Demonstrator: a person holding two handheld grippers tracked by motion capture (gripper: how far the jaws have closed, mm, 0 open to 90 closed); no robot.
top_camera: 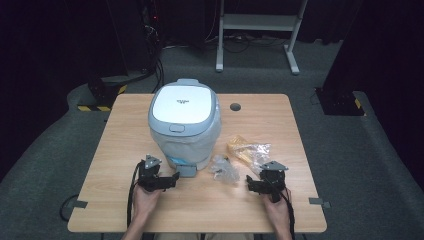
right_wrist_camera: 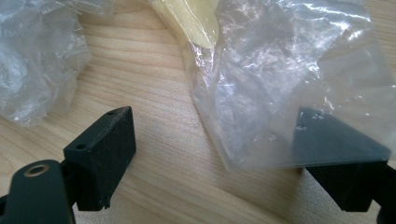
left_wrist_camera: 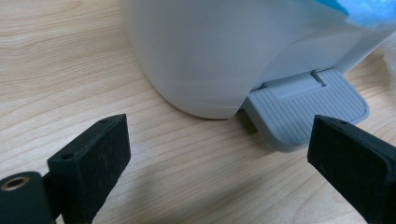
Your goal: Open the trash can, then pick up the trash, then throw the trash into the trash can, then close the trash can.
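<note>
A white pedal bin (top_camera: pixel 184 125) with a closed lid stands mid-table, its grey foot pedal (top_camera: pixel 185 171) facing me. My left gripper (top_camera: pixel 171 180) is open just left of the pedal. In the left gripper view the pedal (left_wrist_camera: pixel 303 109) lies ahead between the spread jaws of that gripper (left_wrist_camera: pixel 219 158), below the bin's wall (left_wrist_camera: pixel 210 51). My right gripper (top_camera: pixel 252 183) is open near a clear bag with yellow contents (top_camera: pixel 247 149). In the right gripper view that bag's clear film (right_wrist_camera: pixel 280 79) drapes over the right jaw of the gripper (right_wrist_camera: pixel 219 144), and nothing is pinched.
A crumpled clear plastic bag (top_camera: pixel 223 167) lies between the pedal and the yellow-filled bag, and is at the left in the right gripper view (right_wrist_camera: pixel 37 56). A round cable hole (top_camera: pixel 235 106) sits at the table's back. Bare wood (top_camera: pixel 200 210) spans the front edge.
</note>
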